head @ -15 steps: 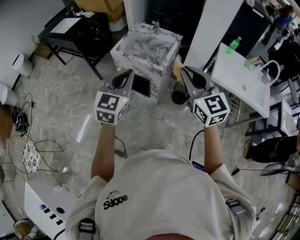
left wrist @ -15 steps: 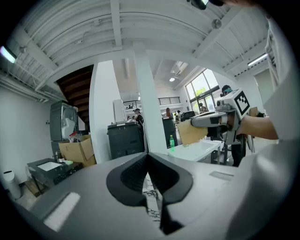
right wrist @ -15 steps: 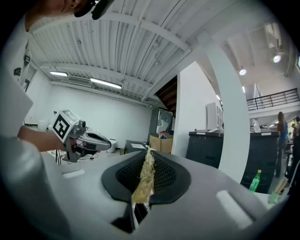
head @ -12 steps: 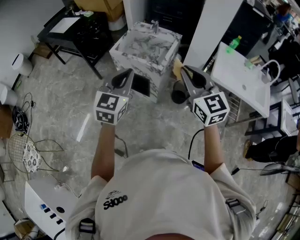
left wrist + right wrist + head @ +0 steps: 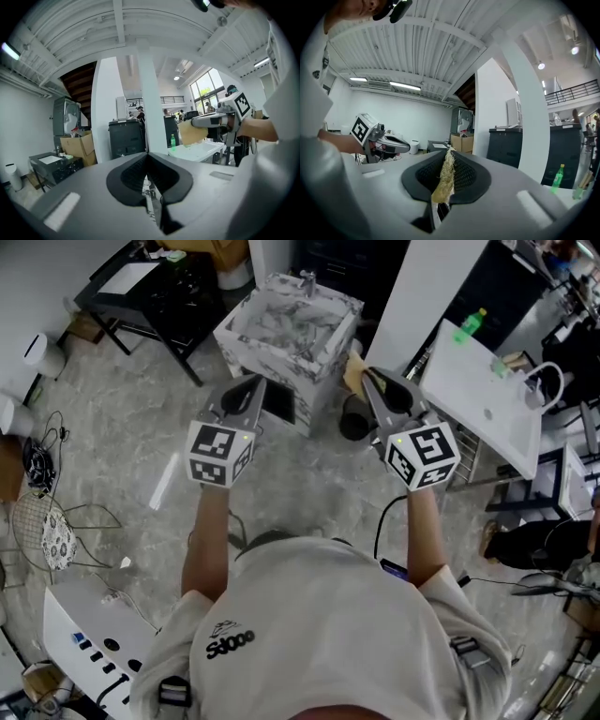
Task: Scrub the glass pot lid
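No glass pot lid shows in any view. Both grippers are held up at chest height over the floor. My left gripper (image 5: 249, 385) (image 5: 147, 157) is shut, with nothing between its jaws. My right gripper (image 5: 372, 379) (image 5: 449, 155) is shut on a tan fibrous scrub pad (image 5: 445, 177). The pad (image 5: 353, 373) sticks out past the jaw tips, and it shows as a tan square (image 5: 192, 132) in the left gripper view. The two grippers are level and about a forearm's length apart, both pointing toward a marble-patterned sink box (image 5: 251, 332).
The sink box carries a faucet (image 5: 307, 280) at its far edge. A white table (image 5: 487, 399) with a green bottle (image 5: 471, 328) stands at the right and a black table (image 5: 141, 292) at the upper left. A black cylinder (image 5: 354, 424) sits on the floor, with a wire basket (image 5: 42, 532) and cables at the left.
The floor and furniture have slid slightly up and left in the head view. Both grippers keep the same pose and spacing, with the pad still held.
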Demonstrator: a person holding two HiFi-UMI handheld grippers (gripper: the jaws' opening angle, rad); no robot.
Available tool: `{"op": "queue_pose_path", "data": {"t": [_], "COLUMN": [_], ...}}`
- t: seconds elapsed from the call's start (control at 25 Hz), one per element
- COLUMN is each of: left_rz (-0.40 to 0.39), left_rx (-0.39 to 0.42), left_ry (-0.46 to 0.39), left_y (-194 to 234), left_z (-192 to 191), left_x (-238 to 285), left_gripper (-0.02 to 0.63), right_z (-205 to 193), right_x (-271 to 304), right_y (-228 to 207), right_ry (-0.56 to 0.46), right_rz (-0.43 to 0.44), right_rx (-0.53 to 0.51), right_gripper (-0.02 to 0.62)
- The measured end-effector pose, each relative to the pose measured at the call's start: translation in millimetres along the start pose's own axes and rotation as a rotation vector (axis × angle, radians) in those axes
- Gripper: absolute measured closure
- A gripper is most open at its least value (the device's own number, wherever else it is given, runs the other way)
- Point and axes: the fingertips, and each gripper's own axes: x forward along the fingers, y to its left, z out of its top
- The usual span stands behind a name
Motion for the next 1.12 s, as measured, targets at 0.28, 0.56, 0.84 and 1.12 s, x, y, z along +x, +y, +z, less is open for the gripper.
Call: {"op": "queue_pose_path", "data": {"t": [0.28,0.56,0.84,1.12], "left_rz": [0.043,0.050,0.035,0.020], "left_rx": [-0.034,-0.037,-0.044,-0.031], "left_ry": [0.010,0.010,-0.004,-0.010], "left_y": [-18,-7,46,139], "left_z": [-14,-17,-28,-22], "left_x": [2,25,73,131], "left_gripper": [0.597,0.597,0.597,0.597], "right_z": [-14,-23,-29,-17], "right_x": [-7,13,72,168], "right_y": [-8,-26,-46,-79], "right_ry": [0.009,0.018,0.022,0.010], "right_rz": [0.056,0.061,0.051,-0.016], "right_rx": [-0.025,-0.013,-0.032,0.015], "right_gripper": [0.568,0.568,0.567,0.568]}}
